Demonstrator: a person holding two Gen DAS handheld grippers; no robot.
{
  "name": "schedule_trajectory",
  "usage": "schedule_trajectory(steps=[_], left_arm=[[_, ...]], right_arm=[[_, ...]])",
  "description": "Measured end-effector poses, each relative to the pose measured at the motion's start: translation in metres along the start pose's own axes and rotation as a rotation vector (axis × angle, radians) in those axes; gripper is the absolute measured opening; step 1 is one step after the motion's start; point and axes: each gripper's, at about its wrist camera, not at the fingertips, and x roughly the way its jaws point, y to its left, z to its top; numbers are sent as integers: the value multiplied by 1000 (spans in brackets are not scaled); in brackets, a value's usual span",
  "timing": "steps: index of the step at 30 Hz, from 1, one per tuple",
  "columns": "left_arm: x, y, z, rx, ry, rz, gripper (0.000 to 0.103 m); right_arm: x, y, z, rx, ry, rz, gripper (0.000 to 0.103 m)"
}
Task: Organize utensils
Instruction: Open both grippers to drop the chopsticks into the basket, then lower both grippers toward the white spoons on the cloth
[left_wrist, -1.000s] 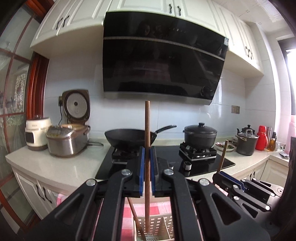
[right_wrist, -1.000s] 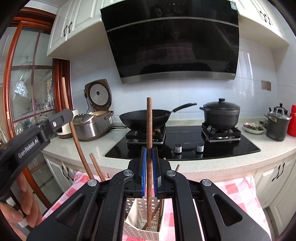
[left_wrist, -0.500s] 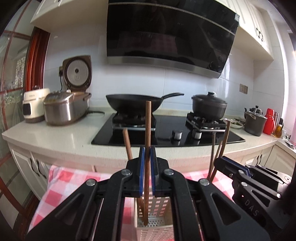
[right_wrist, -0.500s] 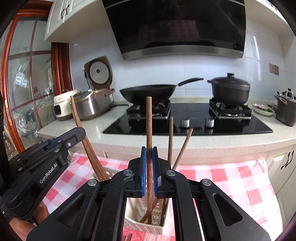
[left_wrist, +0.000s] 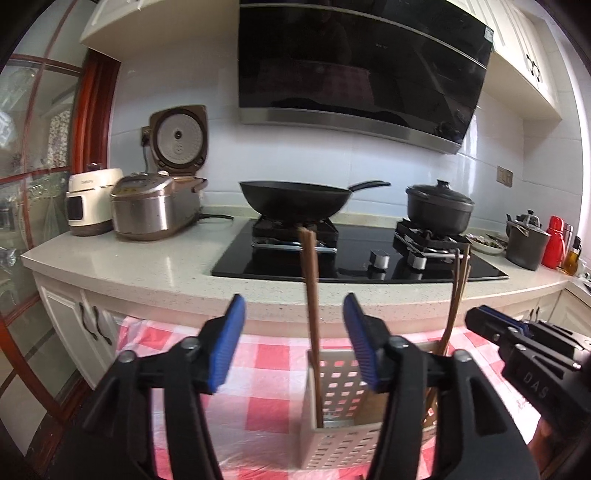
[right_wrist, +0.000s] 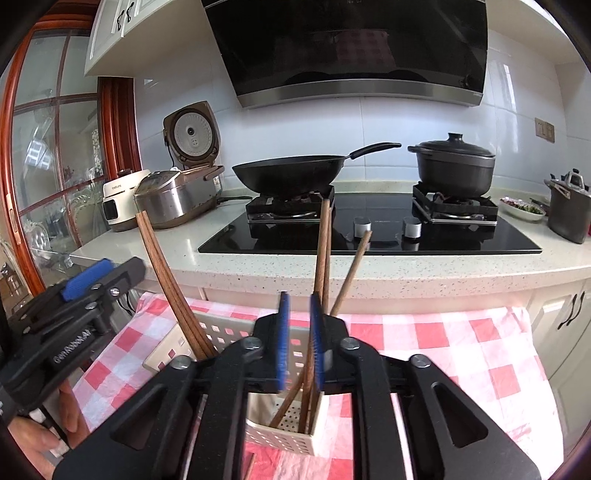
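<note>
Both tongs, left and right, just opened, chopsticks standing free in the holder.

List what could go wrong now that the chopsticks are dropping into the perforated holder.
1. The left gripper, jaws just opened, flanks a leaning chopstick; pulling back sideways could knock it.
2. The right gripper is barely open, so a chopstick may drag out.
3. The light holder could tip.

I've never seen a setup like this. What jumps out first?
Brown chopsticks stand in a white perforated holder on a red-checked cloth, framed by the left gripper, whose blue pads have just been opening with one chopstick loose between them. Behind, a black wok sits on the stove.
</note>
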Motion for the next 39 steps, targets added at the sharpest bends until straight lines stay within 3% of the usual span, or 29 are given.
schedule_trajectory(steps=[1, 2, 8, 13, 24, 31, 39], left_arm=[[-5, 2, 1, -3, -8, 10, 68], [-12, 5, 1, -4, -16, 25, 71], [-56, 17, -12, 22, -31, 87, 88], [-97, 22, -38, 24, -17, 95, 96], [-146, 25, -110, -10, 112, 54, 98], [-158, 27, -140, -25, 140, 58, 98], [-151, 14, -157, -2, 182, 35, 98]], right_arm=[[-6, -1, 0, 4, -10, 0, 32], [-10, -3, 0, 8, -18, 0, 34], [-47, -14, -15, 19, -22, -12, 34], [-76, -20, -49, 19, 15, -13, 34], [-111, -17, -137, -10, 152, 26, 37], [-123, -18, -189, -23, 240, 3, 37], [-123, -19, -211, -39, 306, 5, 37]])
